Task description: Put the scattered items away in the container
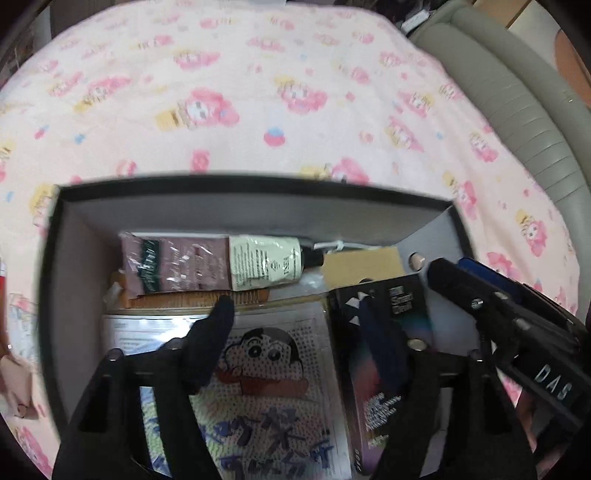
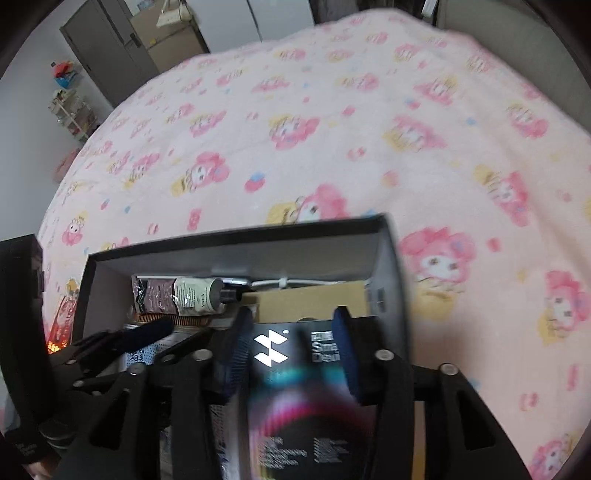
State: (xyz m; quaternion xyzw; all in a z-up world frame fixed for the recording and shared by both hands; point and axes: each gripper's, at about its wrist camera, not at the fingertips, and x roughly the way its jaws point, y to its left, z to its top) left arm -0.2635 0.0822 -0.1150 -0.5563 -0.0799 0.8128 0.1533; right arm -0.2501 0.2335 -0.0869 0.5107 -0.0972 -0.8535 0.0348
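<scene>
A bed under a pink cartoon-print blanket (image 1: 258, 92) carries the open dark cardboard box (image 1: 255, 212) directly.

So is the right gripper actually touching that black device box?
Touching. In the right wrist view, the right gripper has both blue finger pads pressed against the sides of the black device box, over the open container.

A pink bedspread (image 2: 332, 140) printed with cartoon characters in pink and yellow covers the bed and fills most of both views. Along its right side in the left wrist view runs a grey padded bed frame (image 1: 517, 110) with ribbed stitching. Beyond the far end of the bed, the right wrist view shows a dark grey door (image 2: 107, 48) and a tan cabinet (image 2: 170, 33) beside it. By the white wall to the left stands a small shelf (image 2: 72, 110) crowded with colourful objects.
</scene>
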